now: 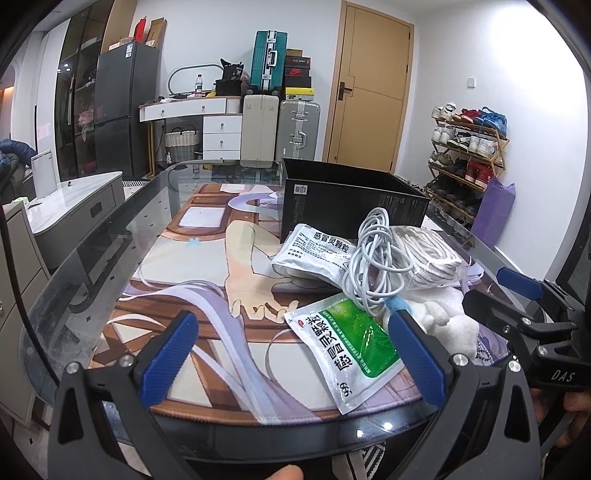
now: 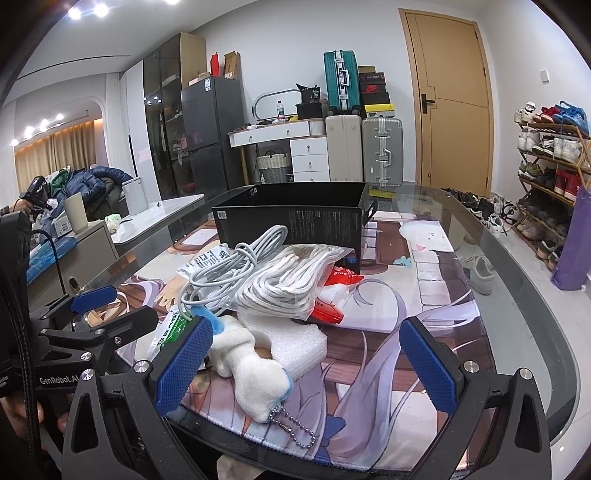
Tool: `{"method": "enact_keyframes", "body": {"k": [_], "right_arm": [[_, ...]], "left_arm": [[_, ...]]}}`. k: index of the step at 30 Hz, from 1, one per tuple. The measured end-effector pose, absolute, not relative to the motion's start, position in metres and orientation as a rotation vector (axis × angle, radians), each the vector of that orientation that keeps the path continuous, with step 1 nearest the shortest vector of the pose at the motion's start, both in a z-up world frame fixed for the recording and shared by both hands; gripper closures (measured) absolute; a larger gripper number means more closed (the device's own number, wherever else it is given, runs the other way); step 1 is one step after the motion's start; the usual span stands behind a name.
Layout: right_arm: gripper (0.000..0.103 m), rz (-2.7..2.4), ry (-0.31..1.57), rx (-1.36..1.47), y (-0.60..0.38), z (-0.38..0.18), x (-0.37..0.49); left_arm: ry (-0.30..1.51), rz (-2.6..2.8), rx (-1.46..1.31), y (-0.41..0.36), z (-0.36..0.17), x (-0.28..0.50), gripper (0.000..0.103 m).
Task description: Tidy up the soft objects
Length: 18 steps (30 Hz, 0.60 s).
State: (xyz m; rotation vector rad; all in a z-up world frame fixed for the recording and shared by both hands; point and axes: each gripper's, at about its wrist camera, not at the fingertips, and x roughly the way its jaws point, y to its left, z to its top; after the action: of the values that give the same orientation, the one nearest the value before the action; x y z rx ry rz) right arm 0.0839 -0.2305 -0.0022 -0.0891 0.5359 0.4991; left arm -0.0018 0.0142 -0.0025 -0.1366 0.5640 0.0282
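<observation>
Both claws spread, gripping nothing: left gripper [image 1: 295,354] over green-white medicine sachet [image 1: 347,347], right gripper [image 2: 306,360] around white plush keychain toy [image 2: 251,373] on printed desk mat [image 2: 424,295], contact unclear.

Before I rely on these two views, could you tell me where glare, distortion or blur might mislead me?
Left wrist view: strong fisheye bending at the door, dark corner vignette, and glare on the green sachet. Right wrist view: ceiling spotlights flare at the top left, the glass table edge mirrors the room, and the plush toy is sharp.
</observation>
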Motion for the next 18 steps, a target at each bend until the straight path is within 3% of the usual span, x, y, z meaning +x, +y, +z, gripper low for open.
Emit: {"method": "enact_keyframes", "body": {"k": [18], "right_arm": [[0.0, 0.5, 0.549, -0.122, -0.222, -0.009, 0.083]], "left_arm": [[0.555, 0.04, -0.157, 0.024, -0.005, -0.001, 0.0]]}}
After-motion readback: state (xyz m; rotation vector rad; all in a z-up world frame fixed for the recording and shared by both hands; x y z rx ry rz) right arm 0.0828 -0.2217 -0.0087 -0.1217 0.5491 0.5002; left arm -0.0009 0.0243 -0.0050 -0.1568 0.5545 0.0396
